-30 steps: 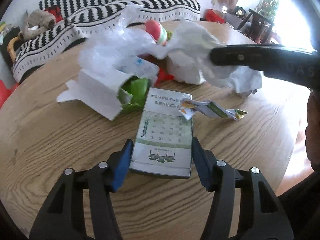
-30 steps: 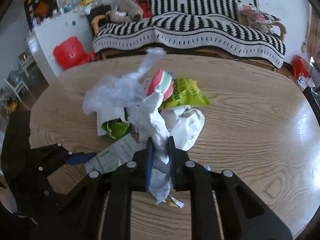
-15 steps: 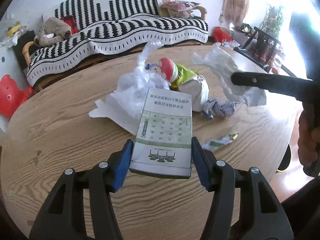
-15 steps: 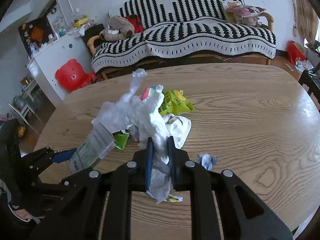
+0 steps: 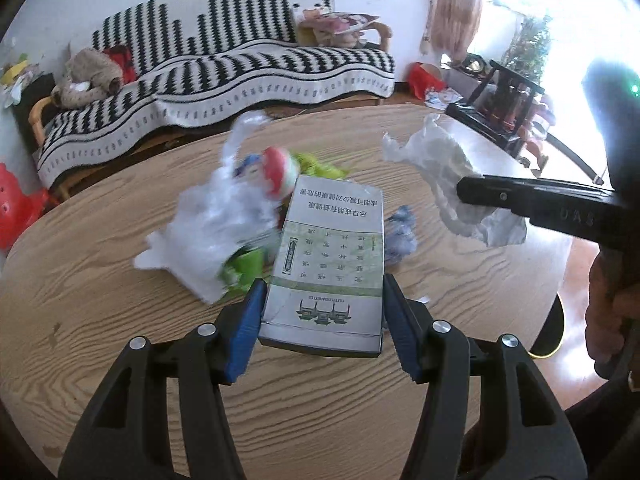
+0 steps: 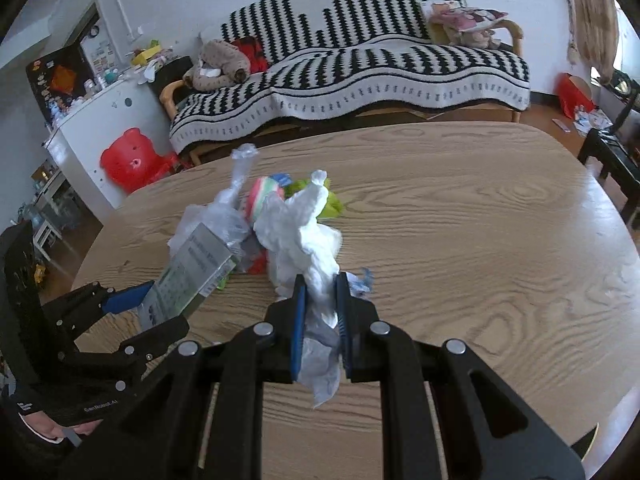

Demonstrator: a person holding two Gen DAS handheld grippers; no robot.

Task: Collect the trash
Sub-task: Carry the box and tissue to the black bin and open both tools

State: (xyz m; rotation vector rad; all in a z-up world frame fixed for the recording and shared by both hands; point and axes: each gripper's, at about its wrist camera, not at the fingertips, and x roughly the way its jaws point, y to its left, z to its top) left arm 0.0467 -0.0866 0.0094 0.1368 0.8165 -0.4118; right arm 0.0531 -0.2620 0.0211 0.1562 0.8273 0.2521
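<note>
My left gripper (image 5: 322, 300) is shut on a flat white-and-green carton (image 5: 332, 256), held above the round wooden table (image 5: 120, 320); the same carton (image 6: 192, 268) shows at the left of the right wrist view. My right gripper (image 6: 320, 300) is shut on a crumpled white paper wad (image 6: 304, 240), which hangs in the air at the right of the left wrist view as paper wad (image 5: 444, 172). Below lies a trash heap: clear plastic bag (image 5: 216, 220), red-and-green striped wrapper (image 5: 280, 168), green packet (image 5: 244, 264), and a small blue-grey scrap (image 5: 400, 236).
A sofa with a black-and-white striped blanket (image 6: 360, 64) stands behind the table. A red bear-shaped stool (image 6: 128, 160) and a white cabinet (image 6: 92, 132) are at the left. A dark chair (image 5: 500, 104) stands at the table's right. A hand (image 5: 612, 312) holds the right gripper's handle.
Both grippers have lifted away from the table with their loads. The carton left the tabletop. The paper wad came free of the heap and moved right.
</note>
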